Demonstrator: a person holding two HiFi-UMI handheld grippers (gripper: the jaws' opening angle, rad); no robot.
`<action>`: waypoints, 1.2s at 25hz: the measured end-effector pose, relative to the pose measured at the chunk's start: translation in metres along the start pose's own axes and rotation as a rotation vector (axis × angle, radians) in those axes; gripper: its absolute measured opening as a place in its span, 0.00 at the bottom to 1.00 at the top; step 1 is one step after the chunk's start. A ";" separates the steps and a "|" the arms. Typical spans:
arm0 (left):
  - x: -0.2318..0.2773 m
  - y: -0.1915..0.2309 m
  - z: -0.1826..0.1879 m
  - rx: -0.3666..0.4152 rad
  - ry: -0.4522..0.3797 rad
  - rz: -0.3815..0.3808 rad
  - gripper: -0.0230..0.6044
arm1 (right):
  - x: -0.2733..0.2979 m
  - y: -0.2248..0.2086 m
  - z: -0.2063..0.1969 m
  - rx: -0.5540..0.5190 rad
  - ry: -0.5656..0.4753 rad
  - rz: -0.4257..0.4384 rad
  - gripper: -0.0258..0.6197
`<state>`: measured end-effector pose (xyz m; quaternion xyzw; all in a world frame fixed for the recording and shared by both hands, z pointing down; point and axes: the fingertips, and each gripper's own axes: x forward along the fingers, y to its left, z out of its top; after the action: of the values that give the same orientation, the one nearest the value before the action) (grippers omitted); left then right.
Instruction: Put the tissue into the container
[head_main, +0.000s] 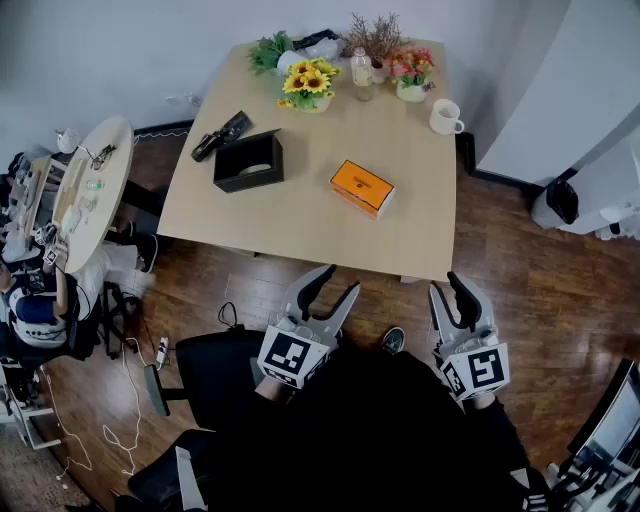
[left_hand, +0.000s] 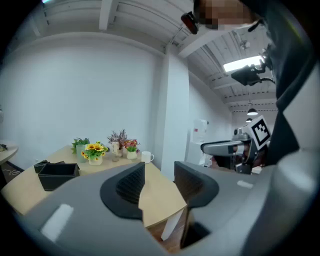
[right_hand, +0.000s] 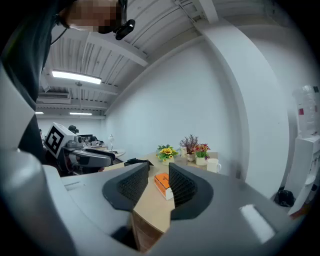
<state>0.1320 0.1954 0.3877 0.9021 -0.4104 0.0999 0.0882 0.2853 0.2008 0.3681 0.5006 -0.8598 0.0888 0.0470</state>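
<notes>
An orange tissue box (head_main: 362, 187) lies near the middle of the light wooden table (head_main: 420, 230). A black open container (head_main: 249, 162) stands to its left, with something pale inside. Both grippers hang off the table's near edge, close to my body. My left gripper (head_main: 338, 282) is open with nothing between its fingers. My right gripper (head_main: 447, 287) is open and empty too. The left gripper view looks past my left gripper (left_hand: 159, 175) to the container (left_hand: 59, 174). The right gripper view shows the tissue box (right_hand: 162, 184) beyond my right gripper (right_hand: 159, 179).
Sunflowers (head_main: 308, 86), more flower pots (head_main: 412, 72) and a white mug (head_main: 446, 117) stand along the table's far side. A black device (head_main: 221, 135) lies behind the container. A cluttered round side table (head_main: 95, 185) and a seated person are at left, a black chair (head_main: 215, 365) below.
</notes>
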 end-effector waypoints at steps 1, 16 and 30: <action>0.004 0.003 0.000 -0.006 0.005 0.010 0.30 | 0.000 -0.004 -0.001 0.000 0.001 0.006 0.24; 0.045 0.060 -0.024 0.001 0.101 0.027 0.31 | 0.039 -0.038 -0.035 0.037 0.065 0.003 0.25; 0.095 0.194 -0.037 0.016 0.150 -0.191 0.38 | 0.149 -0.017 -0.057 0.049 0.206 -0.228 0.25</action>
<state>0.0417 0.0098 0.4628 0.9278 -0.3140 0.1614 0.1207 0.2259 0.0773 0.4509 0.5843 -0.7856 0.1544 0.1324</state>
